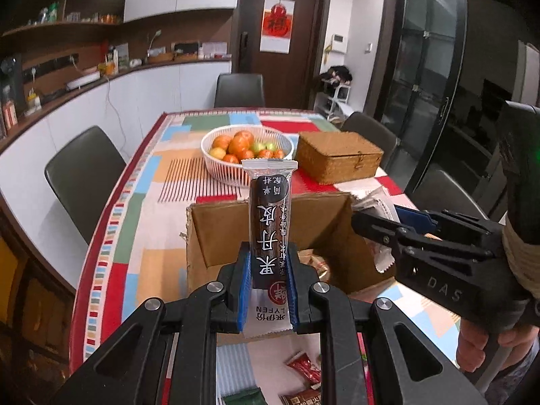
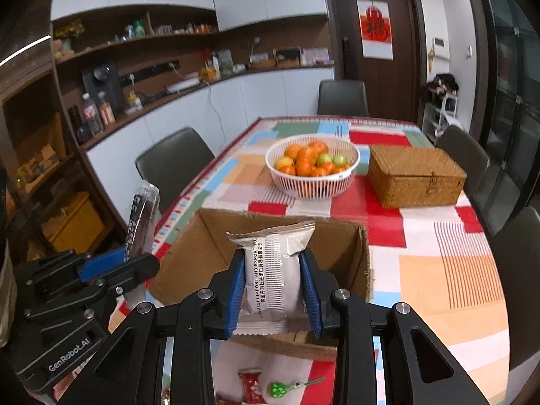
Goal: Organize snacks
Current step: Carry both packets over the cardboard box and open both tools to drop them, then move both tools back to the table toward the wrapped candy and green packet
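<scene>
While gripped, bar (image 1: pixel 269 233) juts beyond pads (image 1: pixel 241 290).

The box (image 2: pixel 270 256) stands open at the top just ahead of both grippers, its walls upright and its mouth unblocked from above. The left gripper (image 1: pixel 266 287) with its tall bar (image 1: pixel 270 222) and the right gripper (image 2: pixel 273 287) with its packet (image 2: pixel 273 266) sit side by side near the box, each crowding the other's inner flank. Beyond the box the fruit basket (image 2: pixel 312 182) and wicker case (image 2: pixel 413 175) block the far middle of the bench (image 2: pixel 455 270). Bare cloth lies right of the box. Loose snacks (image 2: pixel 251 384) and a lollipop (image 2: pixel 280 389) clutter the near edge. Chairs (image 1: pixel 84 175) ring the bench.
</scene>
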